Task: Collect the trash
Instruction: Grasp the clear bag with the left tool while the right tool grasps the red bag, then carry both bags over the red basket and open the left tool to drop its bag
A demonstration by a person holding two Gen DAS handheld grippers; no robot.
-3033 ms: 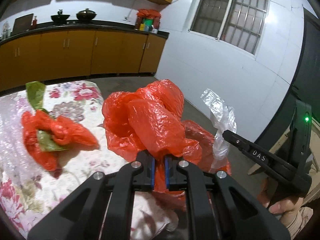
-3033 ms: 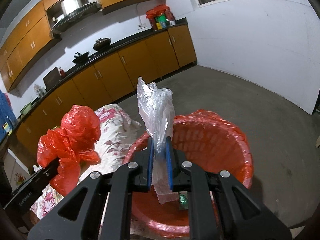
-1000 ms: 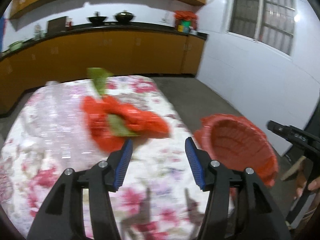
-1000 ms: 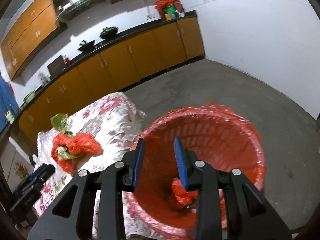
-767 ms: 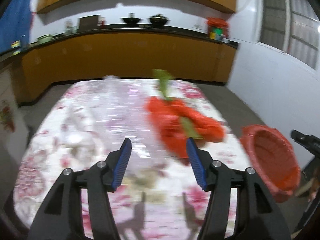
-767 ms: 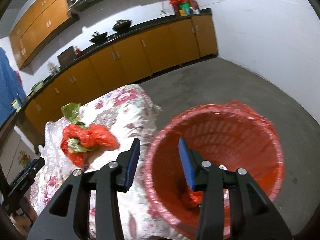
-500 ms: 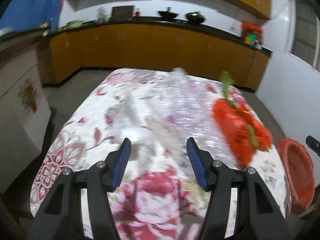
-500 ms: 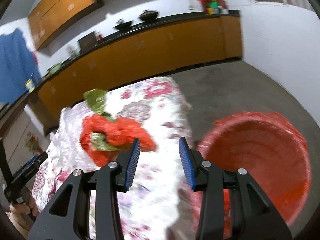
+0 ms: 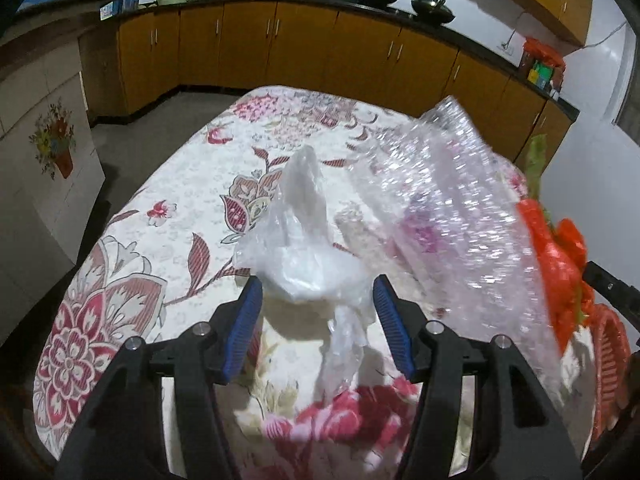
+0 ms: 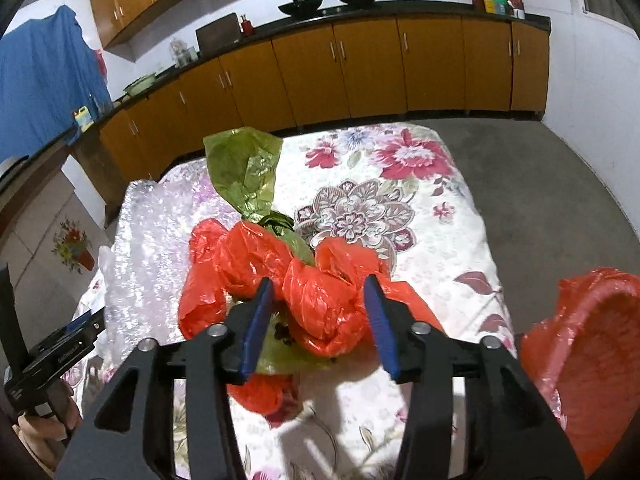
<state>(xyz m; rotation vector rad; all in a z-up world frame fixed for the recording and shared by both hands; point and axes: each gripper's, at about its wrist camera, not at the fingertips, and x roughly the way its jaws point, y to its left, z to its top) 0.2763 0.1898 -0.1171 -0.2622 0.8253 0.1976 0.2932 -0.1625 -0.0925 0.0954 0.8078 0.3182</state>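
Left wrist view: the left gripper (image 9: 318, 320) is spread wide above a crumpled clear plastic bag (image 9: 308, 248) lying on the flower-patterned tablecloth (image 9: 132, 280); the bag sits between the blue pads without being pinched. A sheet of bubble wrap (image 9: 452, 216) rises at the right and is blurred, so its far edge and what lies under it cannot be made out. It hides most of the red plastic bag (image 9: 556, 256), and only a sliver of the red-lined trash basket (image 9: 608, 364) shows at the frame edge.

Right wrist view: the right gripper (image 10: 320, 320), also released, is poised over the red plastic bag (image 10: 280, 276), which is tangled with a green plastic bag (image 10: 244, 168); whether the pads touch the plastic cannot be told. This view alone shows the green bag whole and the basket (image 10: 592, 344) just beside the table, cut off at the right. The bubble wrap (image 10: 152, 236) lies flat to the left, and the clear bag appears only as a pale edge behind it. The left gripper (image 10: 76, 340) enters at lower left.

Three seconds earlier each gripper was clamped on a bag over the basket; both have since let go and swung back over the table, the left to the clear bag, the right to the red and green bundle.
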